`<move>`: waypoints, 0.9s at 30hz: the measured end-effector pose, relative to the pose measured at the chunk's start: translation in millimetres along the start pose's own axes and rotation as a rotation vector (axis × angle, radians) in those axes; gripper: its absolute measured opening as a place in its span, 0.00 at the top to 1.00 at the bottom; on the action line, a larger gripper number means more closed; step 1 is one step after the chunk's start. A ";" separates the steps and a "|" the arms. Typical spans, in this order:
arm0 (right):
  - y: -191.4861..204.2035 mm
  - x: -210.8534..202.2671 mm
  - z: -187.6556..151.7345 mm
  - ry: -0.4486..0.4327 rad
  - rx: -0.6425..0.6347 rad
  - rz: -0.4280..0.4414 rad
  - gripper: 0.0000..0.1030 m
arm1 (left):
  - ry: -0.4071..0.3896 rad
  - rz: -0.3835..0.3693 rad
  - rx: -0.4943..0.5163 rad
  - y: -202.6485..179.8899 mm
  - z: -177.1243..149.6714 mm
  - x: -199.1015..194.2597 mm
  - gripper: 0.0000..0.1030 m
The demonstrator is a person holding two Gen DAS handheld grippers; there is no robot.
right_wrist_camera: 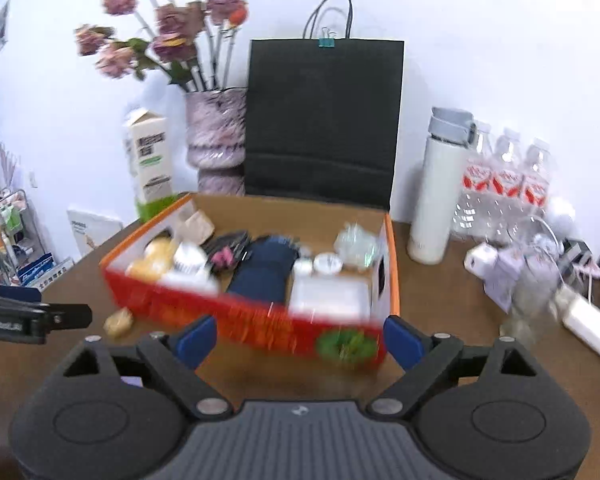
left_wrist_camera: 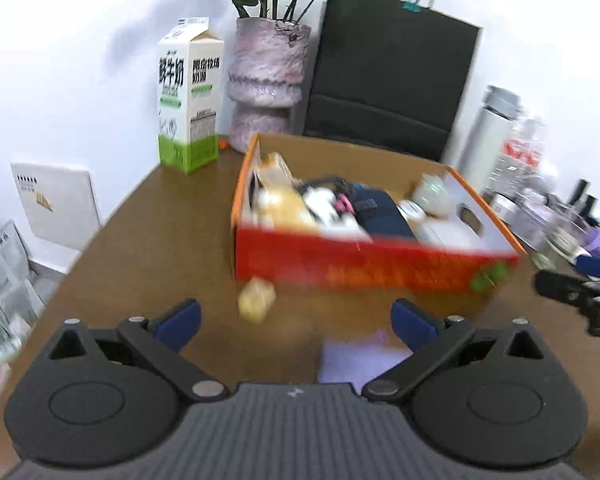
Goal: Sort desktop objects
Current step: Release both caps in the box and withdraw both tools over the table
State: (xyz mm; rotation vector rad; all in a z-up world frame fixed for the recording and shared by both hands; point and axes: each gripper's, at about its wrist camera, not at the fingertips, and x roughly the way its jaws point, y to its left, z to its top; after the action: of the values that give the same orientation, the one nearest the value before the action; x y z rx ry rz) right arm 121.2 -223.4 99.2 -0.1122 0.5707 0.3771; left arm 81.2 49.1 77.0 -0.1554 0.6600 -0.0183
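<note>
An orange-red cardboard box [left_wrist_camera: 364, 266] [right_wrist_camera: 236, 318] stands on the brown desk, filled with several items: yellow packets, a dark blue pouch, white containers. A small yellow packet [left_wrist_camera: 256, 300] [right_wrist_camera: 118, 322] lies on the desk just in front of the box's left corner. A pale purple sheet [left_wrist_camera: 356, 360] lies near my left gripper. My left gripper [left_wrist_camera: 296, 320] is open and empty, just short of the yellow packet. My right gripper [right_wrist_camera: 300, 338] is open and empty in front of the box's near wall. Both views are blurred.
A milk carton [left_wrist_camera: 190, 100], a pink vase with dried flowers [left_wrist_camera: 266, 84] and a black paper bag [left_wrist_camera: 392, 76] stand behind the box by the wall. A white flask [right_wrist_camera: 438, 188], water bottles [right_wrist_camera: 504, 184] and cables and a charger [right_wrist_camera: 588, 316] crowd the right side.
</note>
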 end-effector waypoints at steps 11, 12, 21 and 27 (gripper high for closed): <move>26.7 -64.7 -130.9 0.025 0.063 0.021 0.13 | -0.011 0.008 0.032 -9.8 -118.6 -64.9 0.00; 27.1 -69.0 -136.9 0.030 0.065 0.015 0.13 | -0.014 0.002 0.039 -8.6 -124.0 -68.2 0.00; 25.8 -88.3 -171.7 0.041 0.102 0.002 0.13 | -0.018 0.046 0.072 -9.1 -151.0 -72.7 0.00; 25.2 -85.5 -172.7 0.048 0.115 -0.015 0.13 | -0.004 0.051 0.093 -12.3 -153.2 -70.5 0.00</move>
State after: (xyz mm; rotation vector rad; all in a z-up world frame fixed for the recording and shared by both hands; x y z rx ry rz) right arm -42.0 -262.9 1.2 -0.0148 0.6370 0.3269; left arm -67.8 20.4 2.4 -0.0484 0.6575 0.0007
